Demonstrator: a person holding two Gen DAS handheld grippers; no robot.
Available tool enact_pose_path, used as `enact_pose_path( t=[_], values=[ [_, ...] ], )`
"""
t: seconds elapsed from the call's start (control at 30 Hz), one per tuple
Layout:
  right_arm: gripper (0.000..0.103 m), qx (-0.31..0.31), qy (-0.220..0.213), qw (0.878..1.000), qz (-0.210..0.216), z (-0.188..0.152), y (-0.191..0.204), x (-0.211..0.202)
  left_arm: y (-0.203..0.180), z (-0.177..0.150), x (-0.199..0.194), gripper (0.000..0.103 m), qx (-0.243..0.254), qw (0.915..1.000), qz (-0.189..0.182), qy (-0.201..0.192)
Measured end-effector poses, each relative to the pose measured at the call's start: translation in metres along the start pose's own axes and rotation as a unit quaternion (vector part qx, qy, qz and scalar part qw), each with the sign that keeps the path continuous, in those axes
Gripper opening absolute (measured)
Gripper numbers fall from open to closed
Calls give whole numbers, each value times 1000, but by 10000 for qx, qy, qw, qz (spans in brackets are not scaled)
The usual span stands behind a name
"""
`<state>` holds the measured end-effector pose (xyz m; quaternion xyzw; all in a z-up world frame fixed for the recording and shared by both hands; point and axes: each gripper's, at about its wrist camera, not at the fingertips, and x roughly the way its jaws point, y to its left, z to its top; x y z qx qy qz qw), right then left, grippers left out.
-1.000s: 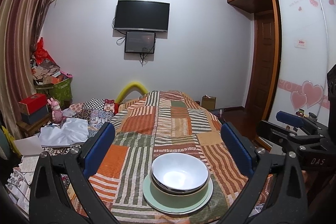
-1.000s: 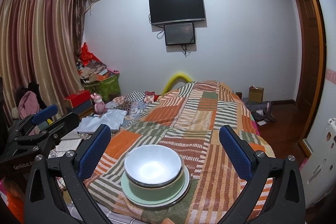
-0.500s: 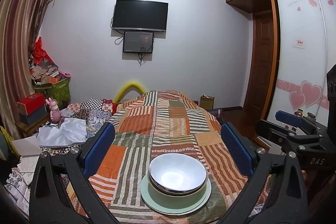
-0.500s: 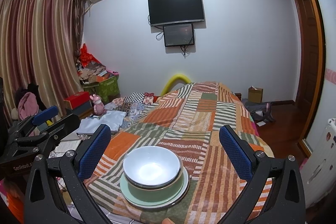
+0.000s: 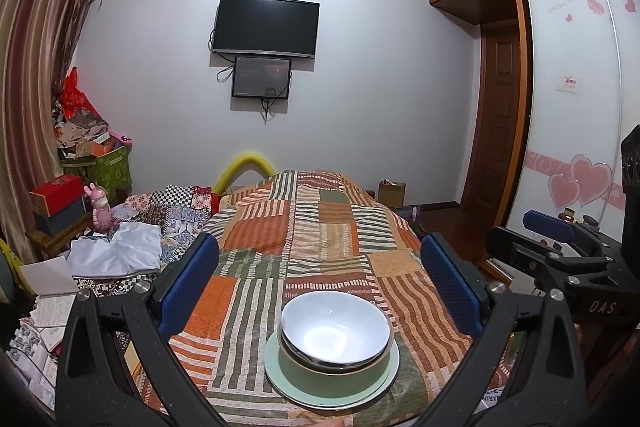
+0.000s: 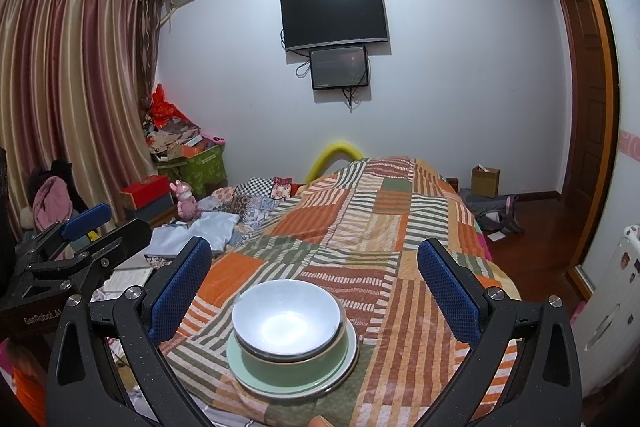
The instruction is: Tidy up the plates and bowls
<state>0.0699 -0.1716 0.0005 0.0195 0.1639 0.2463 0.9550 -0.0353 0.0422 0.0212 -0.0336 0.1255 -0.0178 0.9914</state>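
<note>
White bowl (image 5: 335, 331) nested in green bowl (image 5: 304, 371), both on pale green plate (image 5: 280, 381), near edge of bed's patchwork quilt (image 5: 320, 227). Left tool (image 5: 320, 291) spread wide, empty, hovering over the stack. Right tool (image 6: 314, 291) likewise released, empty, just beside the left one.
</note>
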Motion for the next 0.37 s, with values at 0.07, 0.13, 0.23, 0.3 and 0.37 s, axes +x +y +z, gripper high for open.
enact_pose_path(
  t=[0.07, 0.13, 0.23, 0.3, 0.37],
  values=[
    [103, 1, 3, 10000, 0, 1, 0, 1, 0, 0, 0, 102, 6, 10000, -15, 12],
    [103, 6, -3, 10000, 0, 1, 0, 1, -1, 0, 1, 102, 15, 10000, -33, 16],
    [103, 7, 12, 10000, -3, 1, 0, 1, 1, 0, 2, 102, -13, 10000, -66, 48],
    [103, 8, 21, 10000, -8, 1, -1, 2, 3, 0, 4, 102, -50, 9999, -70, 86],
    [103, 21, 35, 10000, -14, 1, -1, 4, 6, -1, 7, 102, -75, 9999, -61, 121]
  ],
)
